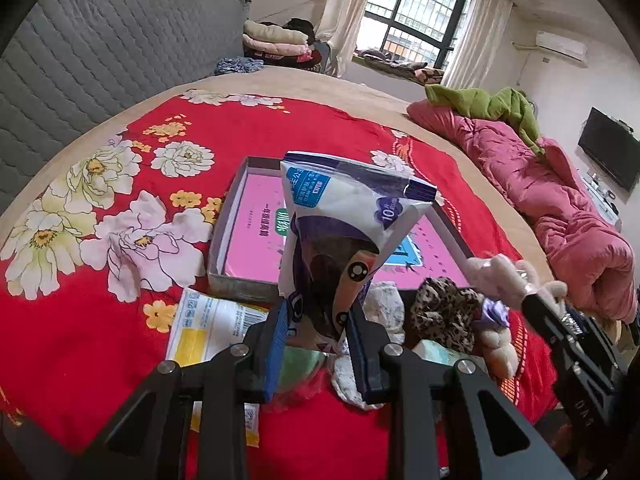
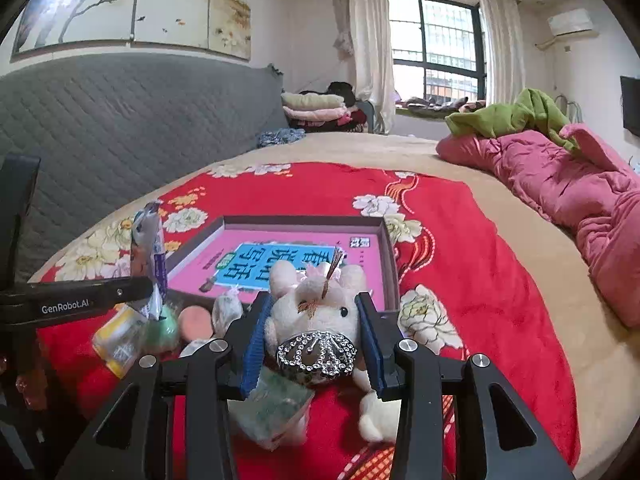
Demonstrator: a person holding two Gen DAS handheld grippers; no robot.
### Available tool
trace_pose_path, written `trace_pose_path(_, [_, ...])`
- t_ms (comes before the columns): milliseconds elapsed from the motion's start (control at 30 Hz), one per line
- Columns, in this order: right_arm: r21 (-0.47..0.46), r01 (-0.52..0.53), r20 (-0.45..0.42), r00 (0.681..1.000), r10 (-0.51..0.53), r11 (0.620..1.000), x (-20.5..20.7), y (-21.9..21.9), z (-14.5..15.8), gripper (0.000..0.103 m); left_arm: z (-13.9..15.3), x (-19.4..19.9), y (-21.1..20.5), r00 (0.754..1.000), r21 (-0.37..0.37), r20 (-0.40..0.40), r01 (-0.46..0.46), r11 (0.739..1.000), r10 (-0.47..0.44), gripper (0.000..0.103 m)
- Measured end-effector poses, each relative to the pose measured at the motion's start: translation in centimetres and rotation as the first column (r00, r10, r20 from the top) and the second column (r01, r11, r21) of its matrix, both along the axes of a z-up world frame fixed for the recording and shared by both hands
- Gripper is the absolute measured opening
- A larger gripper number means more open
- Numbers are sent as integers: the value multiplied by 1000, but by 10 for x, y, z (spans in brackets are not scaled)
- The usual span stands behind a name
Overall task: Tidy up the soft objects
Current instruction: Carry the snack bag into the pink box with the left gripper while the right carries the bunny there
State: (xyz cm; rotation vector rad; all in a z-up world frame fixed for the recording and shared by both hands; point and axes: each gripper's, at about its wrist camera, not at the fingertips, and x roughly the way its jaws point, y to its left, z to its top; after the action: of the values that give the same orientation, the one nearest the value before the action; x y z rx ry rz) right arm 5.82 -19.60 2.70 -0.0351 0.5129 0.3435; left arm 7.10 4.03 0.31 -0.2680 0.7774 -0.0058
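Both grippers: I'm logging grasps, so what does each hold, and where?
The left gripper pinches the tissue packet by its bottom end. The right gripper clamps the plush rabbit around its head.

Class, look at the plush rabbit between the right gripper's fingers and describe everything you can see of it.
The plush rabbit is cream-white and fluffy, with a black bead eye, pinkish ear lining and a thin tassel on its head. A sparkly rhinestone ornament sits on its front. It is pinched at the sides between the blue pads of the right gripper, its legs hanging toward the red blanket, just in front of the pink-bottomed box.
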Motion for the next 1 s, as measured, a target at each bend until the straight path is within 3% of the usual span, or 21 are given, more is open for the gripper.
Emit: trace_pose_path(1000, [22,21,4,1000,-21,1000,94,-6,-19,43,-20,72,33,989,16,-30,-141,990,142,29])
